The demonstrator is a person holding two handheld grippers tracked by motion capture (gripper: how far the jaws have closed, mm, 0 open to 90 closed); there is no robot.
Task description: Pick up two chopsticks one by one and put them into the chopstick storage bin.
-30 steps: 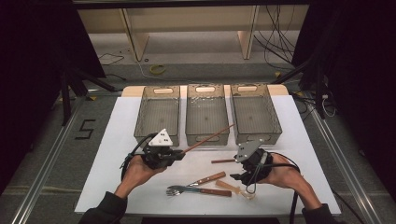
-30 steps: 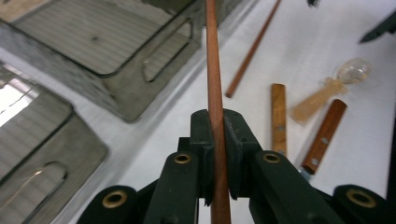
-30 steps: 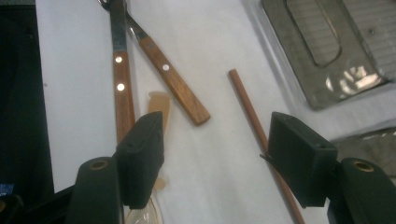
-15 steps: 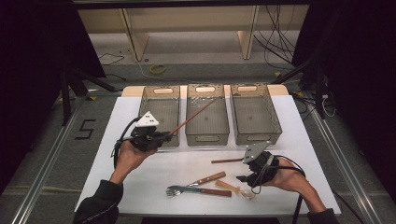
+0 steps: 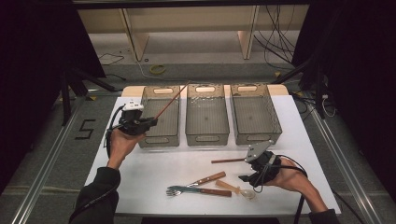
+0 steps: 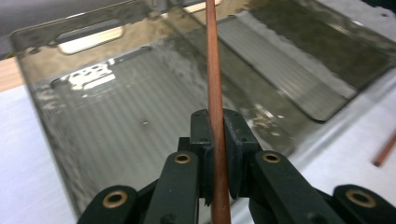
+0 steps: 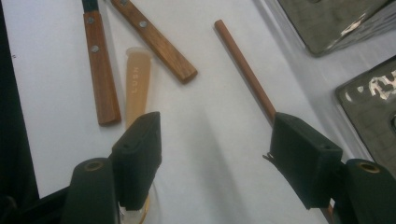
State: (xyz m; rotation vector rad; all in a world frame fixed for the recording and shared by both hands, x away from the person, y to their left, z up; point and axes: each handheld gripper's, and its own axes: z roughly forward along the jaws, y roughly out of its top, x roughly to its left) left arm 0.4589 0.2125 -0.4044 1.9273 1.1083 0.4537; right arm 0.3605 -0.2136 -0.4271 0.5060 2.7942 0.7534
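My left gripper (image 5: pixel 150 122) is shut on a reddish-brown chopstick (image 5: pixel 171 101), which slants up and to the right over the left clear bin (image 5: pixel 159 140). In the left gripper view the chopstick (image 6: pixel 215 84) runs upright between the closed pads, with the bin's floor (image 6: pixel 116 140) beneath. My right gripper (image 5: pixel 246 177) hovers low over the white table at the front right, open with nothing between its fingers. A second chopstick (image 7: pixel 243 70) lies beside its right jaw, and a translucent plastic spoon (image 7: pixel 135 84) lies by its left jaw.
A middle bin (image 5: pixel 207 137) and a right bin (image 5: pixel 256 135) stand in a row beside the left one. A wooden-handled fork (image 5: pixel 196 191) and knife (image 5: pixel 208 178) lie near the front of the white table, just left of the spoon (image 5: pixel 236 189).
My left gripper has carried the chopstick left and away from me, from the table's middle to above the left bin. The right hand has hardly moved.
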